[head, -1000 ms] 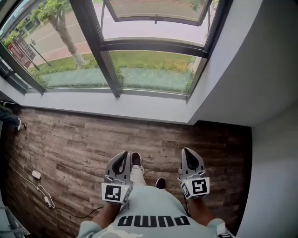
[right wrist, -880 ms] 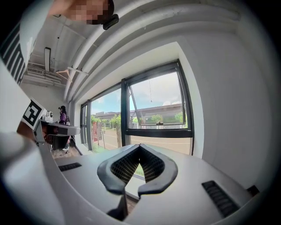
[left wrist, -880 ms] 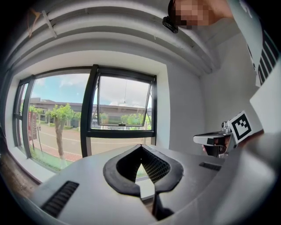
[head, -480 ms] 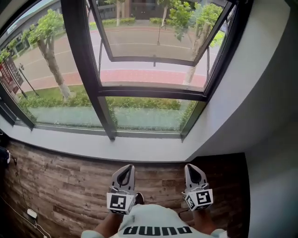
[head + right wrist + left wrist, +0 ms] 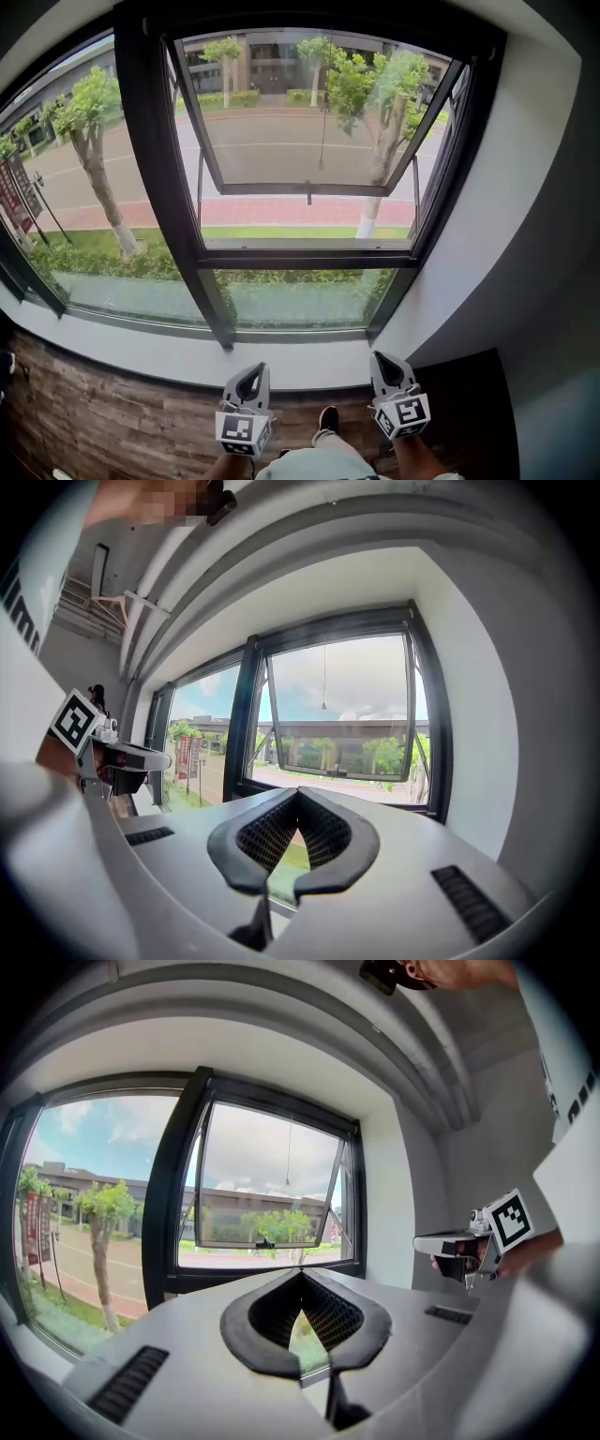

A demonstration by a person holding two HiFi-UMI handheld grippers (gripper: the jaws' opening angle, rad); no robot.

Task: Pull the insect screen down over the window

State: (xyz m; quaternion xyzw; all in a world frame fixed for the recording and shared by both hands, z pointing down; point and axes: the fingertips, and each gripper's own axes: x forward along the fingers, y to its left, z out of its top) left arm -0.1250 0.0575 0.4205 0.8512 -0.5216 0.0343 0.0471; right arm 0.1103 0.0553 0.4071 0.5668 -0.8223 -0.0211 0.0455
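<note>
**A:** Where's the insect screen, seen from the grippers?

**B:** It is not down. The window (image 5: 309, 258) stands uncovered at 12 o'clock, straight ahead of both grippers. A thin cord (image 5: 324, 112) hangs from the top bar of the frame, high at 12 o'clock and well apart from both grippers. Whether the screen is rolled up in that bar I cannot tell. Behind the cord the sash (image 5: 309, 190) is tilted outward.

**A:** And the grippers?

**B:** The left gripper (image 5: 254, 375) is at 7 o'clock in the head view and the right gripper (image 5: 385, 362) at 5 o'clock. They are side by side, near the sill and touching nothing. Each one's jaws are closed tip to tip with nothing between them.

**A:** How are the arms held?

**B:** The left forearm (image 5: 221, 466) and right forearm (image 5: 413, 459) rise from the bottom edge over the wooden floor (image 5: 94, 422). Both grippers are held about level, noses toward the glass and marker cubes toward the person.
</note>
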